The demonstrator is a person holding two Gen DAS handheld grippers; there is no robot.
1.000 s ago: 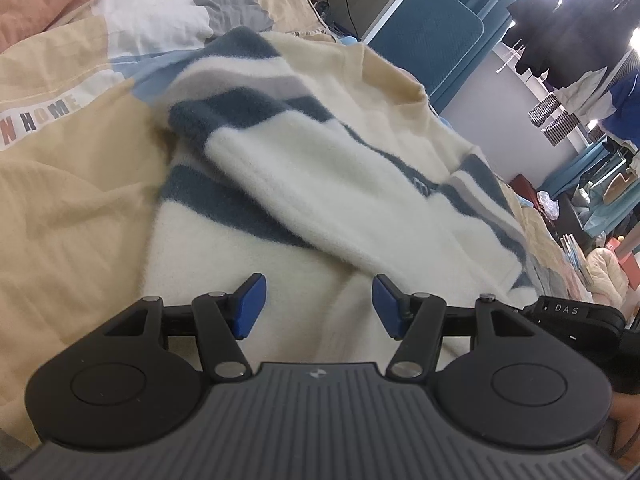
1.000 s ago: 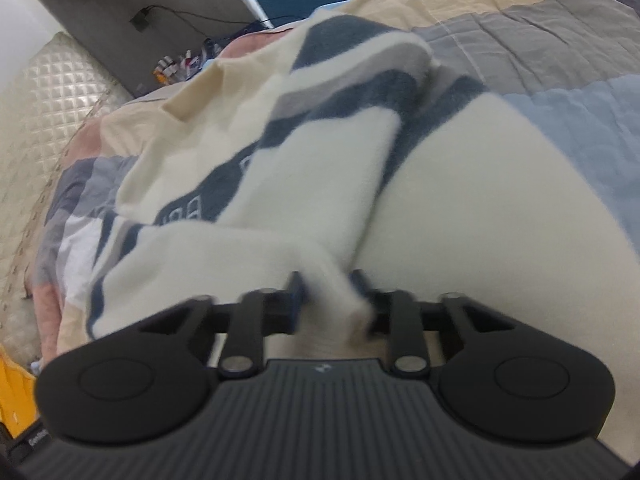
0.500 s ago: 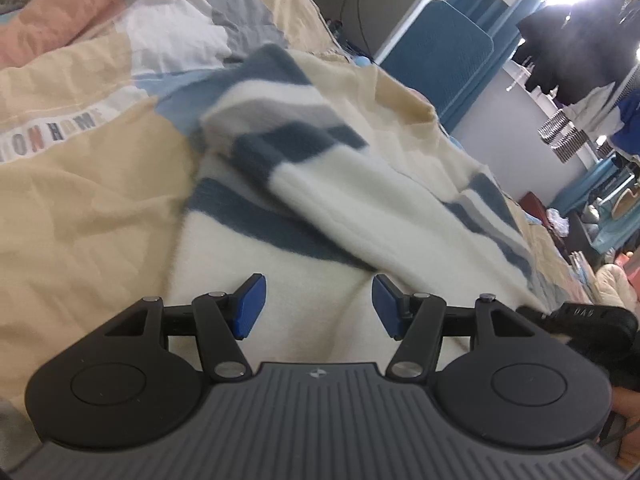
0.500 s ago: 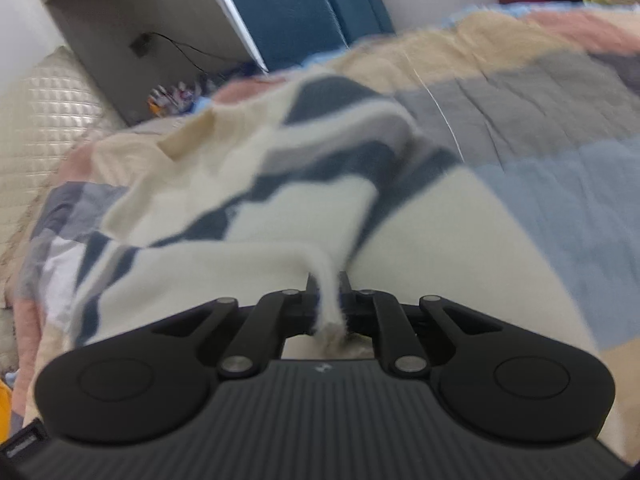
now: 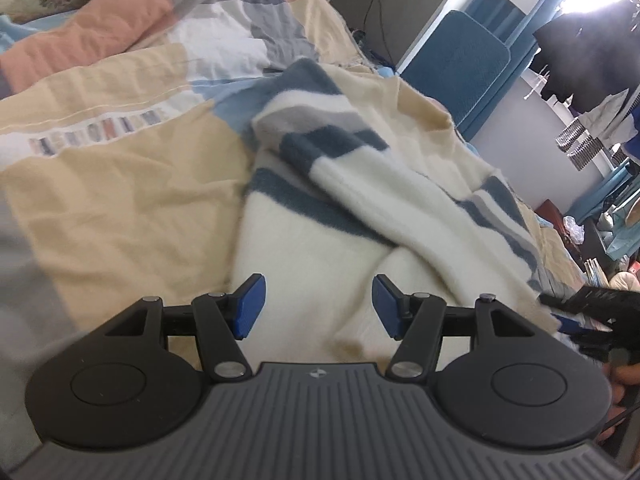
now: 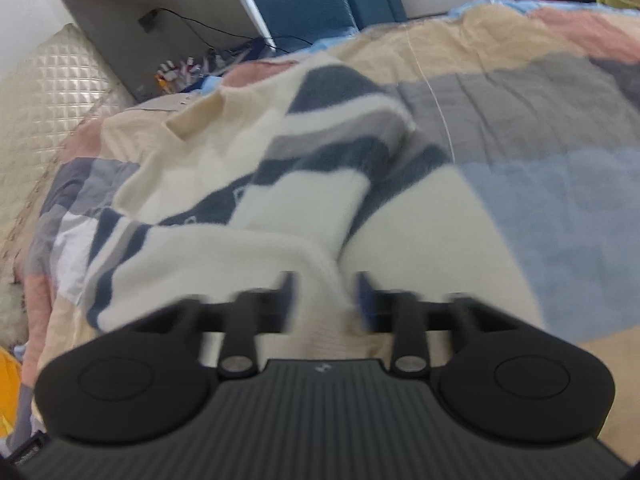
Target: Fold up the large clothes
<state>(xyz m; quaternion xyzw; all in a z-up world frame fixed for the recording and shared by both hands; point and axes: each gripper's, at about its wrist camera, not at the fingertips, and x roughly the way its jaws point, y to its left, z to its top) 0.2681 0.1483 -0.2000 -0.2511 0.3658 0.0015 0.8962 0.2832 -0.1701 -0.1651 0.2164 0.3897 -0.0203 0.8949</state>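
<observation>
Views: left wrist cam catches the right gripper (image 5: 560, 322) poking in at the far right edge, by the sweater's near right corner; the right cam shows the cream collar end (image 6: 196, 120) and a quilted headboard (image 6: 44, 96) instead.
Left gripper (image 5: 318, 308): fingers spread wide, nothing between them, hovering over the sweater's plain white part.
Sweater (image 5: 352, 216): lying on the bed, cream and white with blue and grey stripes; long axis runs away from both cams, collar at the far end, one sleeve (image 6: 320, 196) folded across the body.
Right gripper (image 6: 322, 300): blurry, but the fingers look parted with a fold of white fabric sitting between them; can't tell if they touch it.
Room: bare patchwork quilt (image 5: 120, 200) off the sweater's left edge in the left view, more quilt (image 6: 560, 140) off its right edge in the right view.
</observation>
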